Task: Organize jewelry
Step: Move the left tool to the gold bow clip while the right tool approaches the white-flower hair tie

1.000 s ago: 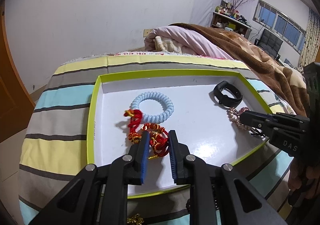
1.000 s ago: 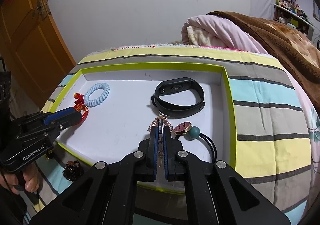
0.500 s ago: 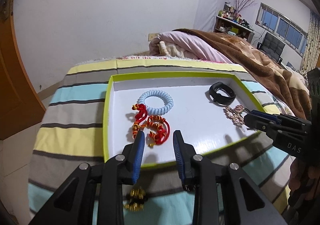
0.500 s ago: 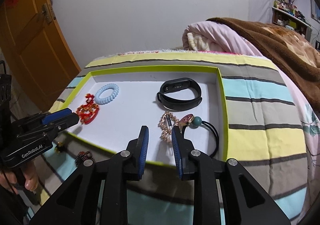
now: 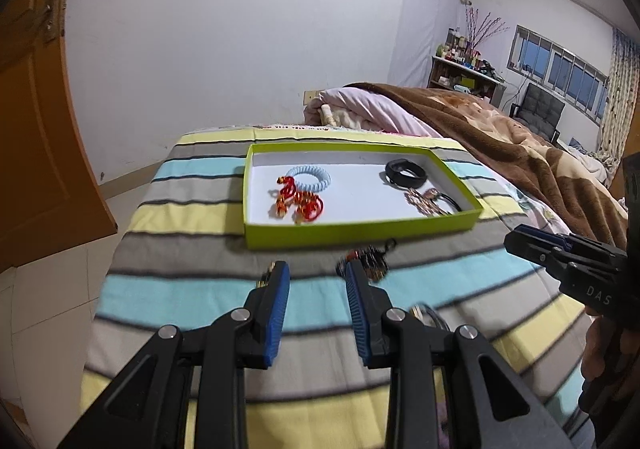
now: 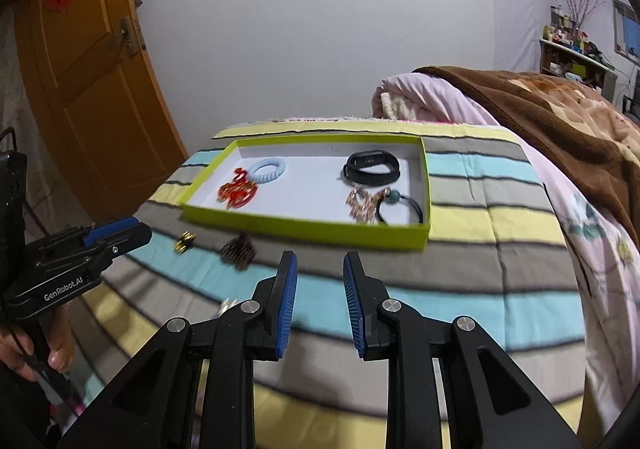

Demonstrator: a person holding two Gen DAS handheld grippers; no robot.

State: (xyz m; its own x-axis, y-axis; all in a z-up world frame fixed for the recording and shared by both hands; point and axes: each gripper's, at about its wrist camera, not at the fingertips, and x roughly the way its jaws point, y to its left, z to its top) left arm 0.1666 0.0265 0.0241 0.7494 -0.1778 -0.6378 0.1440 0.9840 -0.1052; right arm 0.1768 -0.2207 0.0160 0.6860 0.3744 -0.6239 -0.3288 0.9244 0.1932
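Note:
A lime-green tray (image 5: 360, 227) (image 6: 304, 230) on the striped bed holds a red-and-gold bracelet (image 5: 299, 202) (image 6: 237, 192), a light-blue coil hair tie (image 5: 309, 177) (image 6: 268, 169), a black fitness band (image 5: 405, 173) (image 6: 372, 167), a rose-gold chain (image 5: 420, 202) (image 6: 362, 205) and a black hair tie with a teal bead (image 6: 400, 203). Outside the tray lie a dark beaded piece (image 5: 370, 259) (image 6: 239, 248) and a small gold piece (image 6: 184, 242). My left gripper (image 5: 316, 277) (image 6: 120, 235) and right gripper (image 6: 320, 269) (image 5: 520, 241) are both open and empty, held back from the tray's near wall.
A striped blanket (image 5: 192, 289) covers the bed; its left edge drops to the tiled floor (image 5: 36, 309). A brown blanket (image 6: 560, 121) and pink quilt (image 6: 424, 97) are heaped at the far right. An orange door (image 6: 88, 81) stands at the left. Another small metallic item (image 5: 424, 315) lies near my left gripper's right finger.
Both grippers pulled back and up from the tray. The right one let go of the rose-gold chain, the left moved off the red bracelet; both pieces now lie in the tray.

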